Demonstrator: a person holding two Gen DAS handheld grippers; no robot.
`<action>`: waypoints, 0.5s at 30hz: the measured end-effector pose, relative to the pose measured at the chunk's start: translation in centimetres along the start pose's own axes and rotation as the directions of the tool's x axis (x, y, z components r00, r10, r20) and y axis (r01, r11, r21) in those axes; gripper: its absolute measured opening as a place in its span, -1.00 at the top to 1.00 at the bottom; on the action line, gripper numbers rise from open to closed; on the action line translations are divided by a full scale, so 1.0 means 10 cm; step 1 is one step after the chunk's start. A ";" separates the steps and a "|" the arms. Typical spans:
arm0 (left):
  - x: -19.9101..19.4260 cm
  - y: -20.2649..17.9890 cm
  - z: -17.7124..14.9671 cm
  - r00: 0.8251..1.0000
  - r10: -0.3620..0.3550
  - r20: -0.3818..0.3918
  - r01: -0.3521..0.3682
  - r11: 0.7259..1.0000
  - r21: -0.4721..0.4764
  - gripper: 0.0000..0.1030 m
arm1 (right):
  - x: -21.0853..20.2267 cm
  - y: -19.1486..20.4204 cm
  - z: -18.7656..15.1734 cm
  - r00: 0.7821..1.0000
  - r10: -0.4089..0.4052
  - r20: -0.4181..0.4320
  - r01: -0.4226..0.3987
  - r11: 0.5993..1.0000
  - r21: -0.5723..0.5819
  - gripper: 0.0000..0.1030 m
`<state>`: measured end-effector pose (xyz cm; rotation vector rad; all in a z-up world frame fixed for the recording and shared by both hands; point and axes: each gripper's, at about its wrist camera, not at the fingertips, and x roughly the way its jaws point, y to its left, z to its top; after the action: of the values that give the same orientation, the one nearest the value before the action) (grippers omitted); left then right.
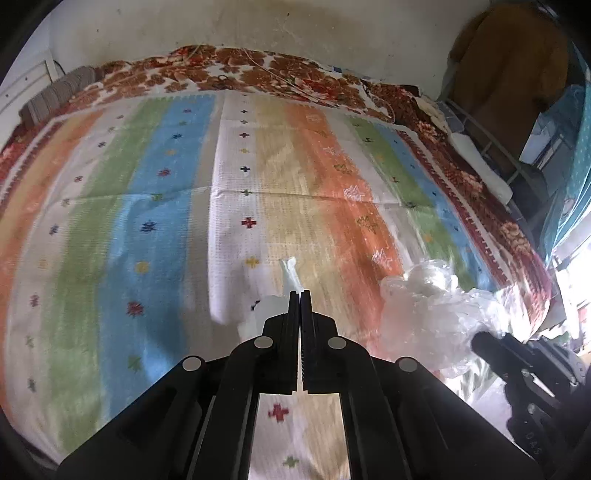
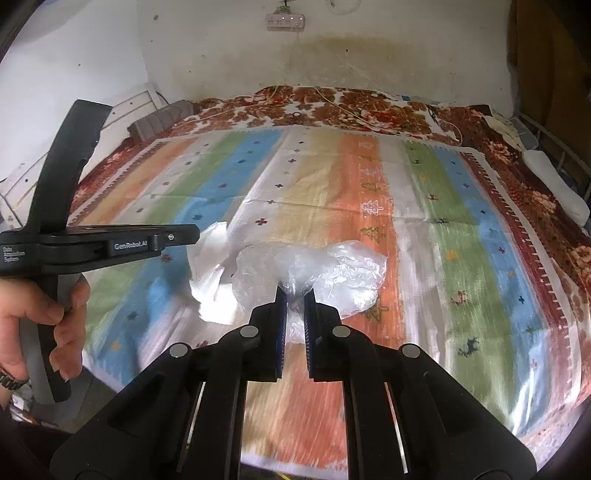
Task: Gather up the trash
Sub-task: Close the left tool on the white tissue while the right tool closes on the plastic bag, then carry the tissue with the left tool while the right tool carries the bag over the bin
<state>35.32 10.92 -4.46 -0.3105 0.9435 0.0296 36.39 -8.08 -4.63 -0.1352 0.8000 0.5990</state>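
Observation:
My left gripper (image 1: 299, 293) is shut on a crumpled white paper (image 1: 290, 277) and holds it above the striped mat (image 1: 166, 206). The same paper (image 2: 212, 273) shows in the right wrist view, hanging at the tip of the left gripper (image 2: 197, 234). My right gripper (image 2: 295, 291) is shut on a clear plastic bag (image 2: 332, 271), bunched between its fingers above the mat (image 2: 461, 240). The bag (image 1: 432, 306) and the right gripper (image 1: 476, 341) sit at the lower right of the left wrist view.
The mat covers a bed with a red floral blanket (image 2: 369, 103). A grey pillow (image 2: 162, 118) lies at the far left, a white pillow (image 2: 557, 184) at the right edge. A stained wall (image 2: 332, 55) with a power strip (image 2: 286, 21) stands behind.

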 end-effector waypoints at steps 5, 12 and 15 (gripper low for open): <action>-0.23 -0.07 -0.12 1.000 -0.008 0.005 0.008 1.000 0.010 1.00 | -0.30 0.03 -0.05 0.999 0.026 0.023 -0.027 1.000 0.012 0.86; -0.65 -0.18 -0.23 0.997 -0.060 0.058 0.060 0.998 -0.003 1.00 | -0.62 0.12 -0.16 0.997 0.065 0.035 -0.065 0.998 0.004 0.86; -0.80 -0.26 -0.33 0.994 -0.087 0.065 0.087 0.996 0.006 1.00 | -0.74 0.16 -0.22 0.997 0.072 0.037 -0.072 0.997 0.000 0.86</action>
<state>28.37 8.44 0.79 -0.3461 0.8644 -0.0416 30.11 -10.80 -0.79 -0.0934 0.7719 0.6673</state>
